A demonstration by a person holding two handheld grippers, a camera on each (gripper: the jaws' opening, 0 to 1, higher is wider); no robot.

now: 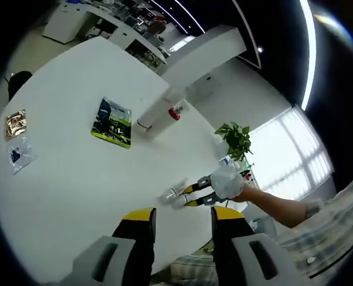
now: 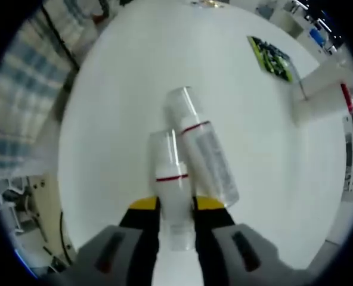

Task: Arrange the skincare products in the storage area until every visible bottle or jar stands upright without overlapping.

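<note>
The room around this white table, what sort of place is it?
Probably an office or lab: a large white table, cluttered desks behind it, a potted plant by a bright window.

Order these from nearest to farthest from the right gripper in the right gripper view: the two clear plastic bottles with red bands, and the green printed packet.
1. Clear bottle between the jaws, centre.
2. Second clear bottle, lying just beyond, touching it.
3. Green packet, far upper right.
</note>
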